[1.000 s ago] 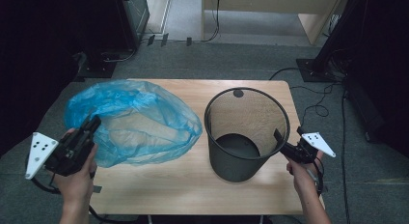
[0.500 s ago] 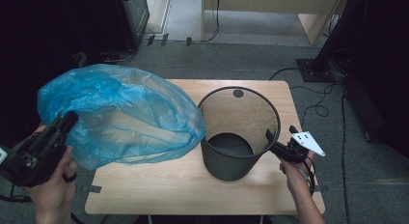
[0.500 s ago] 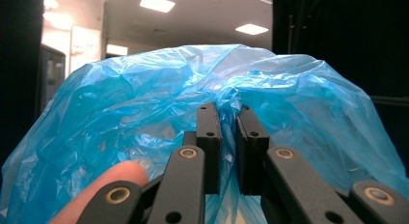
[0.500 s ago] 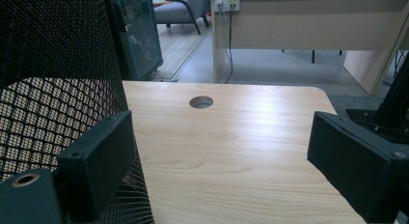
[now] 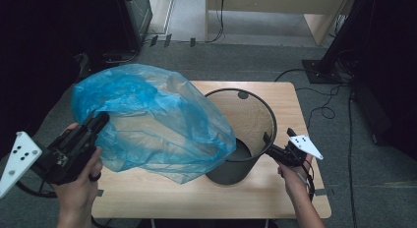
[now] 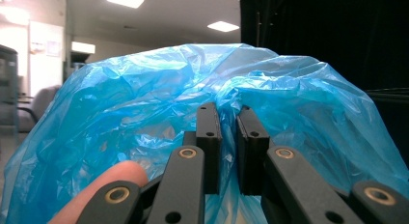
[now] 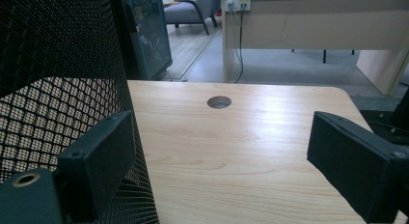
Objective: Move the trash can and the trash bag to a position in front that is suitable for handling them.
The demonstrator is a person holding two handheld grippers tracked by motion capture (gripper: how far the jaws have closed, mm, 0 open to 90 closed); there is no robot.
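Left gripper [image 6: 226,137]: jaws closed on a fold of the blue bag [image 5: 157,120], which is held raised and billows beyond the fingers toward the bin [image 5: 246,139]. The bag is judged light, soft and slippery; a gathered hem is the surest hold. Right gripper [image 5: 275,150]: jaws spread wide, one finger [image 7: 103,161] against the bin's mesh wall, nothing clamped. Beyond the fingers, bare table [image 7: 251,137] is left as open room, bounded by its far edge
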